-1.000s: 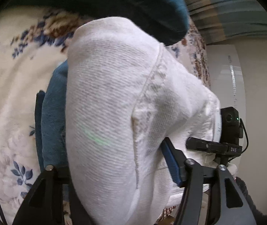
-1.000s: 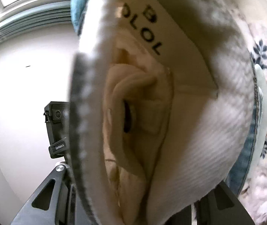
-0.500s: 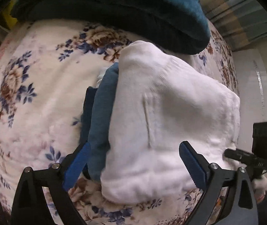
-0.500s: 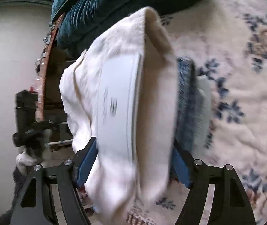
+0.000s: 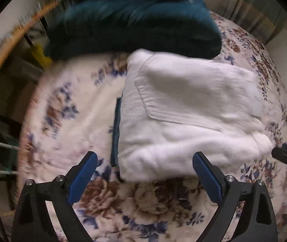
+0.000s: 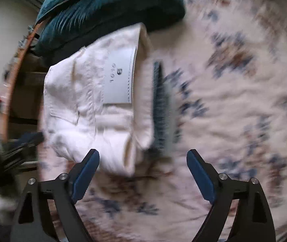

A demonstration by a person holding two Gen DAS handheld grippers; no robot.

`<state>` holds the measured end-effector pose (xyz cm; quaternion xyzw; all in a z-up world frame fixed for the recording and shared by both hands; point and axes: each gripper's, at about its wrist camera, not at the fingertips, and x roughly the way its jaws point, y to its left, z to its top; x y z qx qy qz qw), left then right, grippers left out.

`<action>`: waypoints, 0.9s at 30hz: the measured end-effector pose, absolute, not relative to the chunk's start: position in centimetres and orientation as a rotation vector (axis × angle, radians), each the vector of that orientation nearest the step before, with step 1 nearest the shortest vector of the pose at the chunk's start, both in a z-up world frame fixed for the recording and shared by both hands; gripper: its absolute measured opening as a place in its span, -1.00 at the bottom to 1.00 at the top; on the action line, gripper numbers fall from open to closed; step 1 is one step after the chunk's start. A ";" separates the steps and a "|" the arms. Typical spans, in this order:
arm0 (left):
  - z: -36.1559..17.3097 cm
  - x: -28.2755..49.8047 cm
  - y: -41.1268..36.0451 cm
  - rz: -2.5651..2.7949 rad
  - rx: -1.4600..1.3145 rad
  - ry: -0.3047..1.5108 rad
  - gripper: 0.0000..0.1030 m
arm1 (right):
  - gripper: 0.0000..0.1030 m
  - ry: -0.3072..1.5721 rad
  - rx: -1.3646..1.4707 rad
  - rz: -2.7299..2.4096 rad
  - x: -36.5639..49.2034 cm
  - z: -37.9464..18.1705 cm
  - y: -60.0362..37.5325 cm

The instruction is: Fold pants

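Note:
The white pants lie folded in a thick bundle on the flowered bedspread, on top of folded blue clothes whose edge shows at the left. In the right wrist view the white pants show a grey brand label, and a strip of blue clothes shows beside them. My left gripper hovers open above the bundle's near edge, holding nothing. My right gripper hangs above the bundle's other end; its jaws are still opening and clear of the cloth.
Dark teal cushions lie right behind the bundle. A wooden bed rail curves along the left, with shelves and clutter beyond it. Open flowered bedspread spreads to the right in the right wrist view.
Both grippers let go of the white pants, opened wide and lifted away. The bundle now lies flat on the blue clothes, farther from both cameras.

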<state>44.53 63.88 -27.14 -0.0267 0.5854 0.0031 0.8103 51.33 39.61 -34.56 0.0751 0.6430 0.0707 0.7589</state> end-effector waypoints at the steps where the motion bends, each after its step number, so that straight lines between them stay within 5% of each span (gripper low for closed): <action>1: -26.3 43.8 63.6 0.012 -0.048 1.235 0.87 | 0.76 1.360 0.108 0.112 50.2 -32.8 40.0; 13: -13.8 31.1 61.8 0.058 -0.083 1.083 0.87 | 0.77 1.088 -0.022 -0.012 35.8 -16.5 40.9; 27: -4.1 19.0 61.5 0.004 -0.068 0.970 0.87 | 0.77 0.936 -0.016 -0.015 20.8 -3.6 41.8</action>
